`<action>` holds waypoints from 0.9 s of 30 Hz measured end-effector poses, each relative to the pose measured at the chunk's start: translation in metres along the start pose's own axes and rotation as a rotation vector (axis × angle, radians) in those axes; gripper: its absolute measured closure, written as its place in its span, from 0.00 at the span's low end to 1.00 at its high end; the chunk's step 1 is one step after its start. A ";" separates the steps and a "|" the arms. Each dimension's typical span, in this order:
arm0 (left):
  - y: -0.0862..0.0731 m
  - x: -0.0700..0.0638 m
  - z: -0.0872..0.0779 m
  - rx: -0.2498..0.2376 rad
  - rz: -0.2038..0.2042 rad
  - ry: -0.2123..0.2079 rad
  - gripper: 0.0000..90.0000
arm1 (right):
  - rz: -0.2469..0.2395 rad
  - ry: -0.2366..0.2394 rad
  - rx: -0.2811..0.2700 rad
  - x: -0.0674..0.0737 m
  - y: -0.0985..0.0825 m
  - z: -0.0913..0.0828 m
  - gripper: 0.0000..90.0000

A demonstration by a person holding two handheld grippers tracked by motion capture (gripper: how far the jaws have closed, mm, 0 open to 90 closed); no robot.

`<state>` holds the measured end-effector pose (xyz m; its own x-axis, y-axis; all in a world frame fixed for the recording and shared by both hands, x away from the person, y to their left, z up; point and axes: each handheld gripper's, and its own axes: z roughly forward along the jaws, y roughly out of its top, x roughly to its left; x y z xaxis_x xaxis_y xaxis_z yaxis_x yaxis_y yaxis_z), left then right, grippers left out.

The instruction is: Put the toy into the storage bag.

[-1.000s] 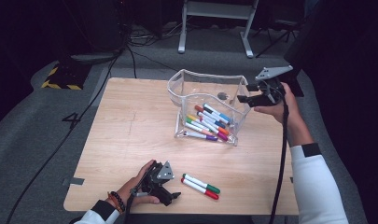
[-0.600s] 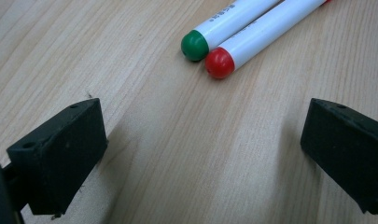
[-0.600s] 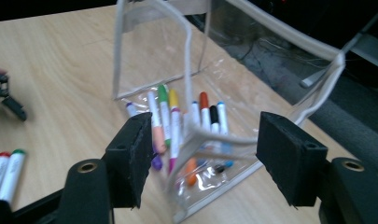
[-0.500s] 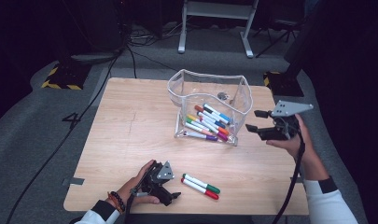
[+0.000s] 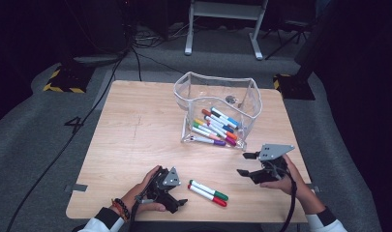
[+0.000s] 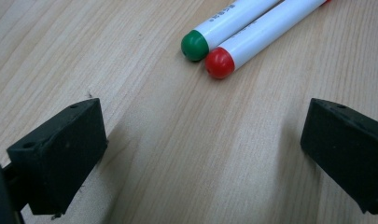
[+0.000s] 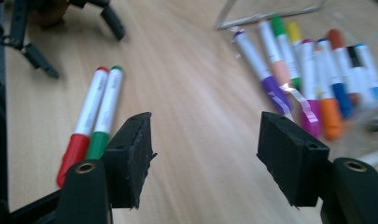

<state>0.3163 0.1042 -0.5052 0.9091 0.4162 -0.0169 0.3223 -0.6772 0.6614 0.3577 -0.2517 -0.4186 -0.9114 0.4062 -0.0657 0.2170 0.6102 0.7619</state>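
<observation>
Two white-barrelled markers, one green-capped (image 5: 209, 189) and one red-capped (image 5: 206, 195), lie touching side by side on the pale wooden table (image 5: 135, 140), between the two tools. The left gripper (image 5: 179, 205) rests beside them, jaws spread, empty. The right gripper (image 5: 247, 164) has its jaws wide too, just been opening, nothing between. Light, stiff, slick barrels that probably roll: pinch mid-barrel. Bare wood all round, front edge close; the clear plastic pouch of markers (image 5: 218, 113) sits behind.

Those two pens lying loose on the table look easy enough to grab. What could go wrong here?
The green pen and red pen lie touching side by side, so the open right tongs might pinch both or nudge one rolling toward the table edge. The left tongs rest right beside the pens, so the two tools could bump. The clear pouch looks soft and might tip if knocked.
</observation>
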 end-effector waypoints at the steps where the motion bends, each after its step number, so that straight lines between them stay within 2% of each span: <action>1: 0.000 0.000 0.000 0.000 0.000 0.000 0.01 | -0.009 0.016 0.004 0.009 -0.003 0.010 0.40; 2: 0.000 0.000 0.000 0.000 0.000 0.000 0.01 | -0.009 0.016 0.004 0.009 -0.003 0.010 0.40; 4: 0.000 0.000 0.000 0.000 -0.001 0.001 0.01 | 0.004 0.047 0.001 0.020 -0.005 0.023 0.40; 8: 0.000 0.000 0.000 0.000 -0.001 0.001 0.01 | -0.033 0.101 0.038 0.036 -0.007 0.044 0.40; 10: 0.000 -0.001 0.000 -0.004 -0.008 0.003 0.01 | -0.034 0.127 0.055 0.041 -0.008 0.053 0.40; 12: 0.000 -0.001 0.000 -0.003 -0.009 0.005 0.01 | -0.051 0.124 0.079 0.046 -0.009 0.061 0.40; 14: 0.000 -0.001 0.000 -0.004 -0.009 0.004 0.01 | -0.035 0.155 0.085 0.047 -0.010 0.067 0.40; 16: 0.000 -0.001 0.000 -0.004 -0.009 0.004 0.01 | -0.044 0.149 0.093 0.047 -0.011 0.071 0.40; 22: 0.000 -0.001 0.000 -0.004 -0.009 0.004 0.01 | -0.018 0.155 0.082 0.044 -0.013 0.080 0.39; 27: 0.000 -0.001 0.000 -0.003 -0.010 0.005 0.01 | -0.014 0.120 0.105 0.040 -0.014 0.086 0.41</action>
<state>0.3155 0.1037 -0.5054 0.9046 0.4257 -0.0198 0.3304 -0.6711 0.6637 0.3480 -0.1861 -0.4874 -0.9485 0.3168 0.0058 0.2332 0.6856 0.6896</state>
